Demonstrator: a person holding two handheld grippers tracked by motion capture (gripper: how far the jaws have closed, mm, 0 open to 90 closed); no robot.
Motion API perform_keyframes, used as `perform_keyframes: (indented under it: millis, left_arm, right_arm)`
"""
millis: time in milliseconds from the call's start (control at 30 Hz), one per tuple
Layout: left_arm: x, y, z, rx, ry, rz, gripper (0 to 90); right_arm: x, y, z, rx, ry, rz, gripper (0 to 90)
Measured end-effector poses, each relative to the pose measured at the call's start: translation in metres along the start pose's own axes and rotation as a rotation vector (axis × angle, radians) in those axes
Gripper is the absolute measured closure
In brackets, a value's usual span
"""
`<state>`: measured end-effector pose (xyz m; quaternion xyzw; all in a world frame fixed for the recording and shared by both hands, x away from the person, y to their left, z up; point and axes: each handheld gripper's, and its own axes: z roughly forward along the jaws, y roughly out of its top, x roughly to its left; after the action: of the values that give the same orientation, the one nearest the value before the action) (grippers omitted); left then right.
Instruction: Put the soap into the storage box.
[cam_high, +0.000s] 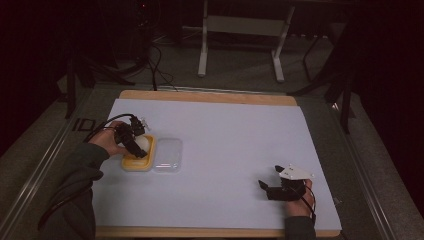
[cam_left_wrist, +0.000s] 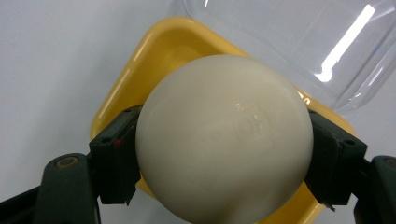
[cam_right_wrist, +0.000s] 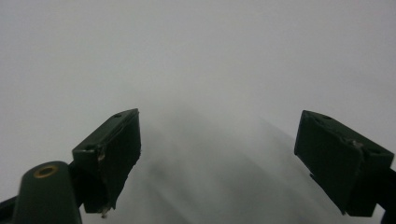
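Note:
A cream-white ball (cam_left_wrist: 224, 140) sits between the jaws of my left gripper (cam_left_wrist: 224, 158), which is shut on it just over a yellow square container (cam_left_wrist: 154, 51). In the high view the same left gripper (cam_high: 132, 137) holds the ball (cam_high: 143, 143) above the yellow container (cam_high: 136, 163) at the table's left. A clear plastic lid (cam_high: 167, 155) lies flat right beside the container, and its edge (cam_left_wrist: 299, 42) shows past the ball. My right gripper (cam_high: 270, 186) rests low at the front right, jaws wide apart; its pads (cam_right_wrist: 114, 149) frame only bare white surface.
A large white sheet (cam_high: 225, 135) covers the wooden table (cam_high: 210, 96). Beyond the table's far edge stand white frame legs (cam_high: 202, 50) and loose cables (cam_high: 155, 65) on a dark floor.

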<state>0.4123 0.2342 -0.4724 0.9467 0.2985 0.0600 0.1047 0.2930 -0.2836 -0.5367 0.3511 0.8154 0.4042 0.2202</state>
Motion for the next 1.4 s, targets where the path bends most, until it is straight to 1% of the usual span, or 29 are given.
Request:
perform_keyframes:
  millis: [33, 133, 167, 267, 300, 333, 367, 400, 467, 500, 600, 633, 733, 867, 967, 1067, 1233, 1300, 1400]
  left_arm:
    - [0.000, -0.001, 0.004, 0.015, 0.008, 0.005, 24.3]
    - [-0.001, -0.001, 0.007, 0.021, 0.006, 0.002, 24.3]
    - [-0.001, -0.002, 0.011, 0.025, 0.003, 0.003, 24.3]
    - [-0.001, -0.002, 0.014, 0.033, 0.007, 0.001, 24.2]
    - [0.001, -0.003, 0.018, 0.049, 0.011, -0.005, 24.2]
    - [0.001, -0.003, 0.018, 0.049, 0.011, -0.005, 24.2]
    - [0.002, -0.004, 0.021, 0.056, -0.007, -0.024, 24.2]
    - [0.003, -0.005, 0.022, 0.042, -0.021, -0.040, 24.0]
    - [0.005, -0.006, 0.023, 0.028, -0.036, -0.059, 23.9]
    - [0.006, -0.007, 0.024, 0.023, -0.046, -0.062, 23.3]
    - [0.005, -0.010, 0.024, 0.007, -0.043, -0.057, 22.6]
    - [0.004, -0.010, 0.025, 0.001, -0.048, -0.063, 19.5]
    - [0.004, -0.010, 0.026, -0.004, -0.049, -0.067, 15.5]
    - [0.004, -0.010, 0.026, -0.012, -0.039, -0.070, 15.3]
    - [0.004, -0.013, 0.024, -0.038, -0.036, -0.084, 14.9]
    - [0.004, -0.013, 0.022, -0.048, -0.027, -0.083, 11.9]
    - [0.003, -0.014, 0.016, -0.062, -0.020, -0.080, 10.2]
    - [0.003, -0.014, 0.015, -0.065, -0.013, -0.076, 9.9]
    - [0.002, -0.016, 0.008, -0.082, 0.005, -0.068, 9.3]
  right_arm:
    - [0.000, 0.000, 0.000, 0.000, 0.000, 0.000, 14.4]
    - [0.000, 0.000, 0.000, 0.000, -0.001, -0.001, 14.4]
    - [0.000, 0.000, 0.000, 0.000, -0.001, -0.001, 14.5]
    - [0.000, 0.000, 0.000, 0.000, -0.002, -0.001, 14.5]
    - [0.000, 0.000, 0.000, 0.000, -0.001, -0.001, 14.5]
    - [0.000, 0.000, 0.000, 0.000, -0.001, -0.001, 14.5]
    - [0.000, 0.000, 0.000, 0.000, -0.001, -0.001, 14.5]
    - [0.000, 0.000, 0.000, 0.000, -0.001, -0.001, 14.5]
    - [0.000, 0.000, 0.000, 0.001, -0.001, -0.001, 14.4]
    - [0.000, 0.000, 0.000, 0.000, -0.001, -0.004, 14.5]
    - [0.000, 0.000, 0.000, 0.000, -0.001, -0.004, 14.4]
    - [0.000, 0.000, 0.000, 0.001, -0.001, -0.003, 14.5]
    - [0.001, 0.000, 0.000, 0.001, -0.001, -0.003, 14.5]
    - [0.000, 0.000, 0.000, 0.000, -0.002, -0.004, 14.5]
    - [0.000, 0.000, 0.000, 0.001, -0.001, -0.003, 14.5]
    - [0.000, 0.000, 0.000, 0.000, -0.002, -0.004, 14.4]
    - [0.000, 0.000, 0.000, 0.001, -0.002, -0.003, 14.5]
    - [0.000, 0.000, 0.000, 0.001, -0.002, -0.004, 14.5]
    - [0.001, 0.000, 0.000, 0.002, -0.002, -0.003, 14.4]
